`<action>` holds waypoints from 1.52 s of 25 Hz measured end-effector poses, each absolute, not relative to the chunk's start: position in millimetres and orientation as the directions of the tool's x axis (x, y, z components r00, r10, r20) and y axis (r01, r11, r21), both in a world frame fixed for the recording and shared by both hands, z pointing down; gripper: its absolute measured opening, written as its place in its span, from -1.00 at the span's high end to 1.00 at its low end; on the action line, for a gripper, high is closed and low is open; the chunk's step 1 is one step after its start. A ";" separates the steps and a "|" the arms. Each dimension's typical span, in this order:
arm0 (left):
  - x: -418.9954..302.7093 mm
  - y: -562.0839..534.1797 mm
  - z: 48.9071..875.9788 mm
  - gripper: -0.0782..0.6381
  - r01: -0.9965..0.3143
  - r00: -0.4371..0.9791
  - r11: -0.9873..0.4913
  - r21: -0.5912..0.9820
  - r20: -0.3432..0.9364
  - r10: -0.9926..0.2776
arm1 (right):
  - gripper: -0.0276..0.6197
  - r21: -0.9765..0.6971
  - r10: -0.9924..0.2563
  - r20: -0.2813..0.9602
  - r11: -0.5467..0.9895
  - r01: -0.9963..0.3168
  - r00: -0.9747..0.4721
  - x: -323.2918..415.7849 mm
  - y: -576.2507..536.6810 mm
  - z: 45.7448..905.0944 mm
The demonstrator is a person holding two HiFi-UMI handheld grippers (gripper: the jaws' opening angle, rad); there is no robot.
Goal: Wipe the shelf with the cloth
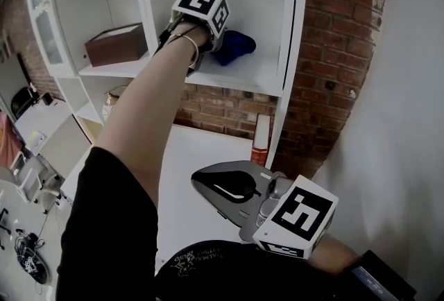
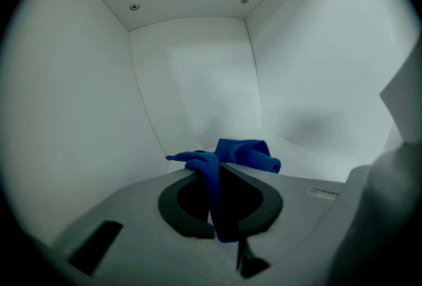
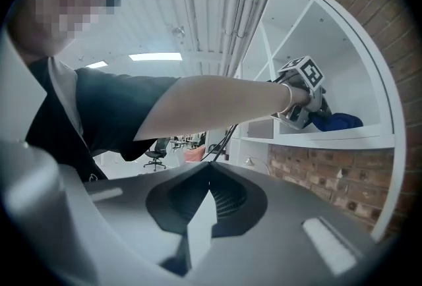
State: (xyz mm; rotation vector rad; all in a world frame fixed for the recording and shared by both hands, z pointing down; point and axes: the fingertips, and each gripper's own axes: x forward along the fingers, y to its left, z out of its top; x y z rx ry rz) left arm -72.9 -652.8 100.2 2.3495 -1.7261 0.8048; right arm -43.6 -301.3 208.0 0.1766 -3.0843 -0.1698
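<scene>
My left gripper (image 2: 217, 172): fingers (image 2: 177, 207) clenched on the blue cloth (image 2: 242, 154). One strip is pinched between them, and the bunched rest lies on the white shelf (image 1: 258, 75) just ahead. My right gripper (image 3: 208, 169): fingers (image 3: 232, 204) pressed together with nothing between them, held low, well below the shelf. A brown box (image 1: 114, 44) sits in the neighbouring compartment.

cloth (image 1: 232, 46): soft, crumpled fabric
shelf (image 1: 244, 75): smooth, matt white finish
wall (image 1: 333, 50): rough brick
box (image 1: 114, 44): matt, perhaps wood
</scene>
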 end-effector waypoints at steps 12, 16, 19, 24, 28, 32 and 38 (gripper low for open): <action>-77.1 -631.6 138.0 0.76 -0.897 0.122 -0.345 -0.275 0.595 -0.794 | 0.89 0.106 -0.079 0.086 0.992 -0.070 -0.993 -38.3 -277.1 223.5; -66.7 -626.9 139.2 0.76 -0.902 0.148 -0.361 -0.236 0.616 -0.773 | 0.89 0.108 -0.084 0.088 0.991 -0.074 -0.993 -32.0 -275.8 226.7; -51.3 -621.7 140.7 0.76 -0.898 0.185 -0.391 -0.200 0.635 -0.750 | 0.89 0.094 -0.083 0.092 0.993 -0.075 -0.992 -28.1 -272.9 228.0; -23.3 -615.1 141.6 0.76 -0.867 0.207 -0.445 -0.225 0.650 -0.731 | 0.89 0.103 -0.095 0.092 0.991 -0.085 -0.991 -21.2 -270.6 227.3; 1.2 -610.4 142.6 0.76 -0.849 0.247 -0.485 -0.211 0.652 -0.717 | 0.89 0.089 -0.101 0.072 0.992 -0.094 -0.992 -15.3 -266.8 223.2; 17.2 -606.0 141.8 0.76 -0.844 0.268 -0.496 -0.206 0.638 -0.722 | 0.89 0.095 -0.104 0.060 0.991 -0.098 -0.993 -11.5 -262.3 220.3; 31.8 -597.0 132.6 0.74 -0.803 0.381 -0.568 -0.181 0.576 -0.723 | 0.89 0.101 -0.093 0.068 0.991 -0.085 -0.993 -13.7 -254.1 223.0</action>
